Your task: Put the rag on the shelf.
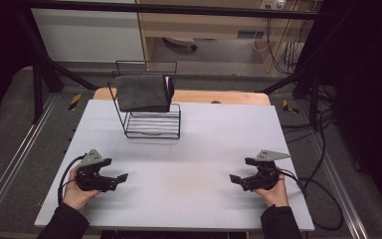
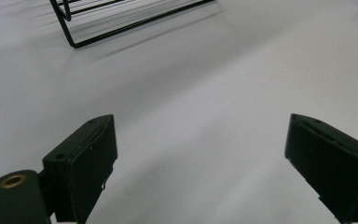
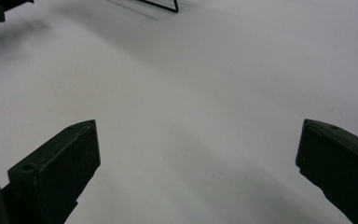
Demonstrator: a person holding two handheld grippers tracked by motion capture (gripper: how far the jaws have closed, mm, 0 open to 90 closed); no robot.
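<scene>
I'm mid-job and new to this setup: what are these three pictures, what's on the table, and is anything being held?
There is no robot arm here. A person holds a hand-held gripper in each hand: the left gripper and the right gripper. The high view looks down on the pale table from above the person's side. The other two pictures come from cameras riding on each gripper, looking along its two black fingers. At the far side of the table stands a black wire rack with a dark grey cloth draped over its upper part. Both grippers are open, with bare table between the fingers, so nothing is held. They sit well short of the rack.
</scene>
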